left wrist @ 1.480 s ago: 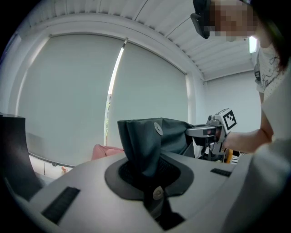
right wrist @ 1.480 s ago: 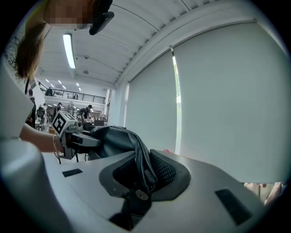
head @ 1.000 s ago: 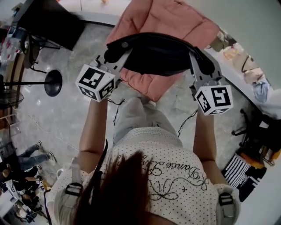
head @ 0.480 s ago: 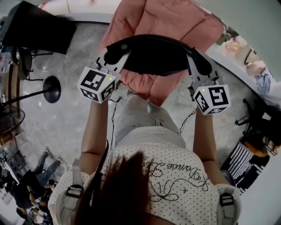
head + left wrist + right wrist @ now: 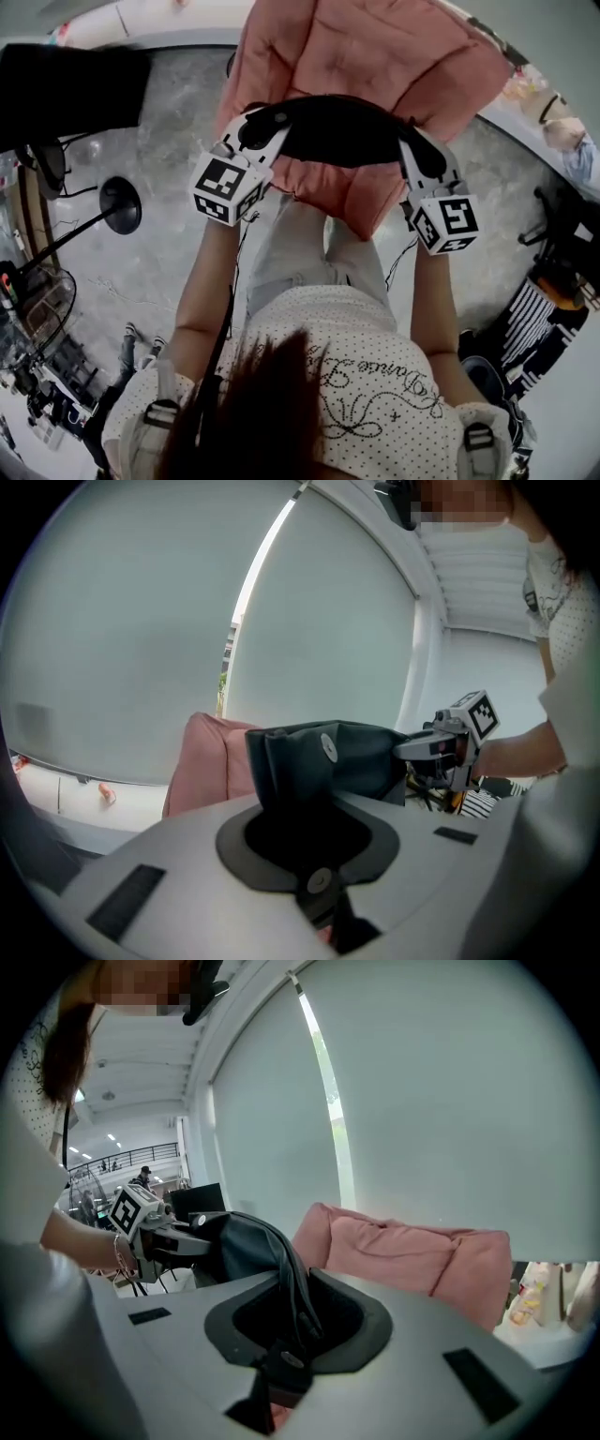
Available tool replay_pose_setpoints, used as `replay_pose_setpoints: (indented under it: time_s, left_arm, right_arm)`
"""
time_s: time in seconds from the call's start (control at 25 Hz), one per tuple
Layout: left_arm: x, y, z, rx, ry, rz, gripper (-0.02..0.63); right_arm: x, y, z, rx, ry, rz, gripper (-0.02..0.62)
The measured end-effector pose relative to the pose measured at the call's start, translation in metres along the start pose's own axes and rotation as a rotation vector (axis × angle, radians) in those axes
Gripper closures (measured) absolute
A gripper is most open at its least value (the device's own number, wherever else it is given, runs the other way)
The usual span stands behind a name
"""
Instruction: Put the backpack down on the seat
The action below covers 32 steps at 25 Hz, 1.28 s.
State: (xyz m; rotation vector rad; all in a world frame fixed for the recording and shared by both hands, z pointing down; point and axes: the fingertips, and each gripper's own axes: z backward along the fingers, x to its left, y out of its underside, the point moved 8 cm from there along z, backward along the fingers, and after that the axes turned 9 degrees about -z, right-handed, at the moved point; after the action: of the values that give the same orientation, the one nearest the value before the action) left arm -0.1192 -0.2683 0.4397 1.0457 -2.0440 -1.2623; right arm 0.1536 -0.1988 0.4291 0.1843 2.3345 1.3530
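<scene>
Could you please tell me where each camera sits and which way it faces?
Head view: on the person's head, looking steeply down at the backpack, seat beyond; shows hair, shirt, arms, left gripper, right gripper.
Left gripper view: on the left gripper, along its jaws shut on the backpack, facing the right gripper; shows the right arm.
Right gripper view: on the right gripper, along its jaws shut on the backpack, facing the left gripper; shows the left arm.
Shared: all show backpack and seat.

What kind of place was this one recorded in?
Probably an open-plan office or lab hall: polished grey marbled floor, tall white roller blinds over big windows, a pink padded seat.
</scene>
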Motion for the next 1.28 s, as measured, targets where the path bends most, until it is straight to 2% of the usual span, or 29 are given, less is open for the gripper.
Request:
replay_pose_setpoints:
  time_s: [0.24,0.44,0.68,1.16,1.28]
  left_arm:
    - [0.038,0.045,-0.043,0.069,0.068,0.035,0.557]
    - [0.048,0.081,-0.076,0.135,0.087,0.064,0.557]
    - [0.066,0.143,-0.111,0.226,0.094,0.102,0.554]
    - [0.067,0.224,-0.172,0.345,0.124,0.147,0.548]
    - [0.067,0.246,-0.192,0.421,0.109,0.164,0.535]
  right_arm:
    - [-0.017,0.036,-0.05,0.067,0.055,-0.067,0.528]
    - [-0.04,0.069,-0.079,0.126,0.076,-0.111,0.528]
    - [-0.062,0.125,-0.127,0.222,0.075,-0.155,0.526]
    - [-0.107,0.203,-0.17,0.339,0.089,-0.208,0.522]
    - [-0.121,0.23,-0.182,0.391,0.094,-0.231,0.517]
